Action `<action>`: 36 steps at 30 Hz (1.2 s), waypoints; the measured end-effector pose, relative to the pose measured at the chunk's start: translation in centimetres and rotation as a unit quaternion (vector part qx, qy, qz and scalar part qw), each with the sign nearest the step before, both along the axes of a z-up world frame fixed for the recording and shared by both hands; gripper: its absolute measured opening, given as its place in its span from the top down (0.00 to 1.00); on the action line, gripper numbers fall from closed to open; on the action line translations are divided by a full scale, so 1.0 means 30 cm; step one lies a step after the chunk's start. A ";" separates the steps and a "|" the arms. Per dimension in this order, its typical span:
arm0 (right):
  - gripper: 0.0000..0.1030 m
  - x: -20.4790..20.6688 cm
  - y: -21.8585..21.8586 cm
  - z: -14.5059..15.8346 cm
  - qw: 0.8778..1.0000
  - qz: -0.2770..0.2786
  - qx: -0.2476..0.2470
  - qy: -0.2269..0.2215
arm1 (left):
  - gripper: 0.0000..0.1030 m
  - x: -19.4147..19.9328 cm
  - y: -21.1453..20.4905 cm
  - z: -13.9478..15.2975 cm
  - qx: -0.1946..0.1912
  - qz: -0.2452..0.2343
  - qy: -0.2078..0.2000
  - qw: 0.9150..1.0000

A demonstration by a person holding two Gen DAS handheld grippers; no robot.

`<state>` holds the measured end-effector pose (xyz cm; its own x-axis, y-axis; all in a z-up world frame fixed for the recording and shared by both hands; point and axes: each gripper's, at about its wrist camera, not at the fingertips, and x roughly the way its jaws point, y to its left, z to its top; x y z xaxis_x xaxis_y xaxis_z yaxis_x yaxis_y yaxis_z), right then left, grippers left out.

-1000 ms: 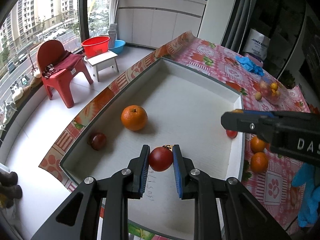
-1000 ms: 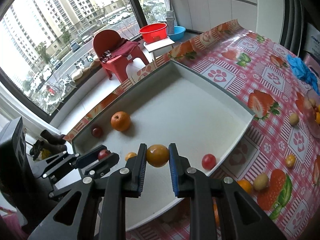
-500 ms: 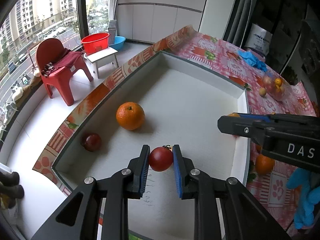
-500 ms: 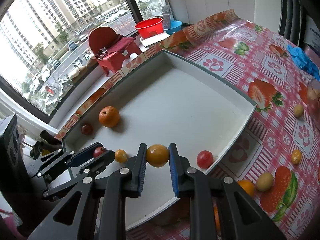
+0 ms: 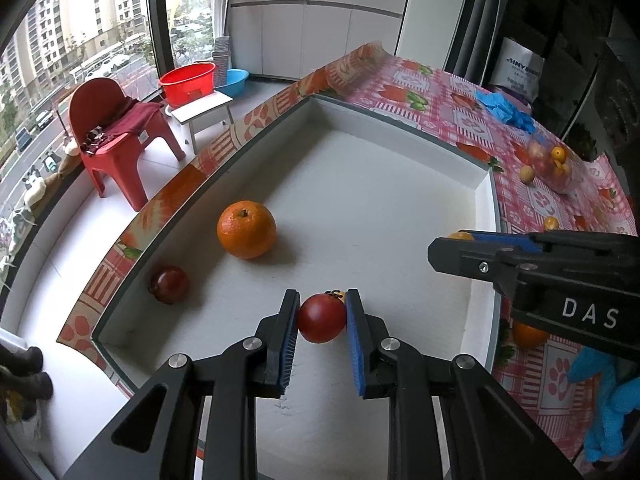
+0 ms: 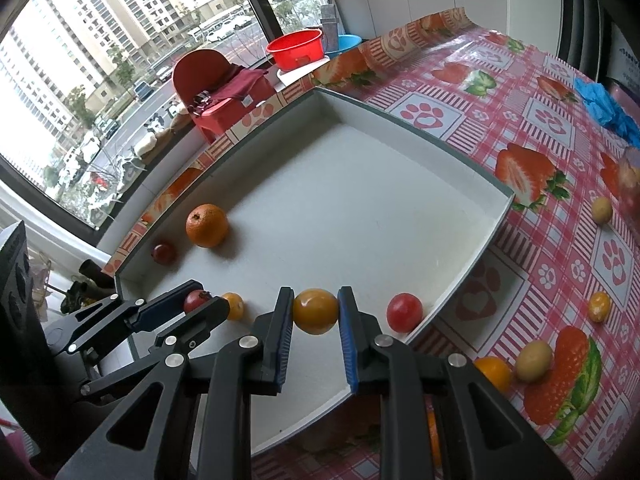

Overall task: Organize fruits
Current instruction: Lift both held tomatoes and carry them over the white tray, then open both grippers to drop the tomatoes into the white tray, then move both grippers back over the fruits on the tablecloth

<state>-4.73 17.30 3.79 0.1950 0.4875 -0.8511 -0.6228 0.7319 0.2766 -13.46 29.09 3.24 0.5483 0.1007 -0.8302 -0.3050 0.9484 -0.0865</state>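
Left gripper [image 5: 322,316] clamps a red tomato [image 5: 321,318] above the tray [image 5: 486,216], near its 6 o'clock edge. Right gripper [image 6: 315,312] clamps a yellow fruit [image 6: 315,311] over the tray, orange [image 6: 207,225] at 10 o'clock.

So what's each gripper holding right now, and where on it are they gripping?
The left gripper pinches a red fruit across its sides. The right gripper clamps a yellow-orange fruit the same way.
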 end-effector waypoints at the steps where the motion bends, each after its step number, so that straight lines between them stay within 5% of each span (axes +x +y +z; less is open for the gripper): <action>1: 0.76 0.000 -0.001 -0.002 1.000 0.000 -0.001 0.000 | 0.77 0.002 -0.002 0.001 0.001 0.000 0.000 1.000; 7: 0.71 -0.003 -0.005 -0.013 1.000 -0.002 -0.007 0.005 | 0.76 0.010 -0.020 -0.001 0.013 -0.003 0.004 1.000; 9: 0.45 -0.005 -0.009 -0.007 1.000 -0.005 -0.008 0.000 | 0.67 0.012 -0.026 -0.003 0.017 -0.003 0.006 1.000; 11: 0.31 -0.007 -0.017 0.006 1.000 -0.006 -0.005 -0.005 | 0.08 0.007 -0.030 0.003 0.028 0.006 0.001 1.000; 12: 0.28 -0.008 -0.020 0.013 1.000 -0.006 -0.003 -0.007 | 0.03 -0.002 -0.034 0.013 0.040 0.016 -0.010 0.999; 14: 0.21 -0.007 -0.026 0.027 1.000 -0.011 -0.002 -0.010 | 0.03 -0.024 -0.047 0.035 0.057 0.017 -0.039 0.997; 17: 0.17 -0.006 -0.041 0.049 1.000 -0.020 0.004 -0.014 | 0.03 -0.025 -0.066 0.036 0.071 0.002 -0.027 0.997; 20: 0.00 -0.010 -0.078 0.079 0.999 -0.040 0.003 -0.035 | 0.03 -0.032 -0.077 0.033 0.076 0.004 -0.020 0.997; 36: 0.00 0.054 -0.424 0.069 0.988 -0.154 0.006 -0.015 | 0.03 -0.038 -0.165 0.088 0.076 -0.004 -0.011 0.997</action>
<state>-3.12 4.57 5.86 0.3608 0.4113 -0.8370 -0.3782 0.8849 0.2718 -14.60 24.14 5.88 0.5674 0.2189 -0.7939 -0.2963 0.9537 0.0512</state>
